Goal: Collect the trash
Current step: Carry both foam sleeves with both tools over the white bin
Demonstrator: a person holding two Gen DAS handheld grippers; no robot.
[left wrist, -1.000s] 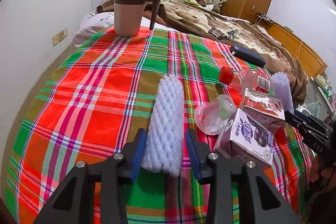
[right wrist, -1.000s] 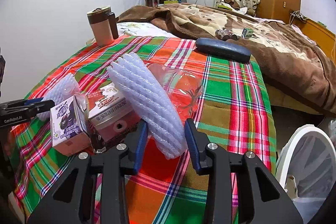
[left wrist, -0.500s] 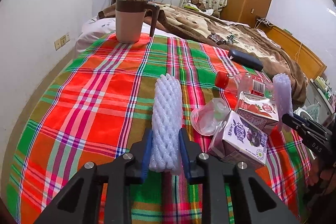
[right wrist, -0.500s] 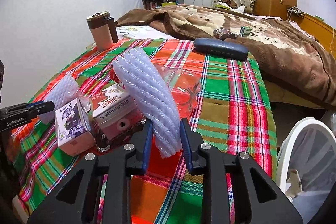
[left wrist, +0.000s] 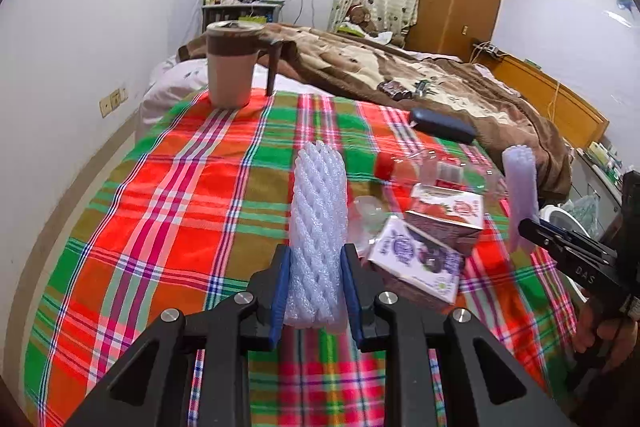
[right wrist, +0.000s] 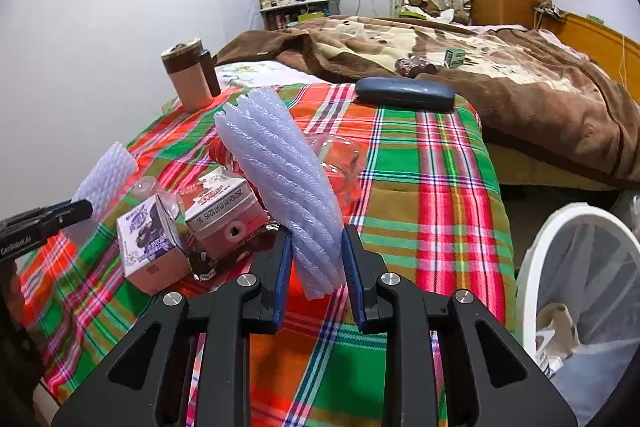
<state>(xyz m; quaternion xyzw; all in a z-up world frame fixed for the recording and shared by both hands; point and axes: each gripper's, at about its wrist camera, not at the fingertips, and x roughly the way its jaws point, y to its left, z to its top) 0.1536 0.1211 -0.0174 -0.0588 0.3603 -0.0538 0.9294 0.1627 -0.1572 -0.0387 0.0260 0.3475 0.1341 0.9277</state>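
Observation:
My left gripper (left wrist: 314,291) is shut on the near end of a white foam net sleeve (left wrist: 318,219), which sticks up and away from it above the plaid tablecloth (left wrist: 180,187). My right gripper (right wrist: 316,267) is shut on a second, twisted foam sleeve (right wrist: 280,179). Each view shows the other gripper with its sleeve, the right gripper (left wrist: 560,239) and the left gripper (right wrist: 48,219). Between them lie a purple drink carton (left wrist: 416,259) (right wrist: 148,239), a red strawberry carton (left wrist: 448,215) (right wrist: 224,211), a clear cup (left wrist: 368,215) and a clear bottle (right wrist: 336,163).
A brown-and-beige lidded mug (left wrist: 230,67) (right wrist: 186,75) stands at the table's far corner. A dark blue case (left wrist: 442,125) (right wrist: 404,93) lies near the far edge. A white bin (right wrist: 532,267) with a bag liner stands to the right of the table. Behind is a bed with a brown blanket (right wrist: 480,75).
Both grippers' jaws stood apart around their foam sleeves and have closed on them. The left gripper has since risen with its sleeve, whose near end is off the cloth.

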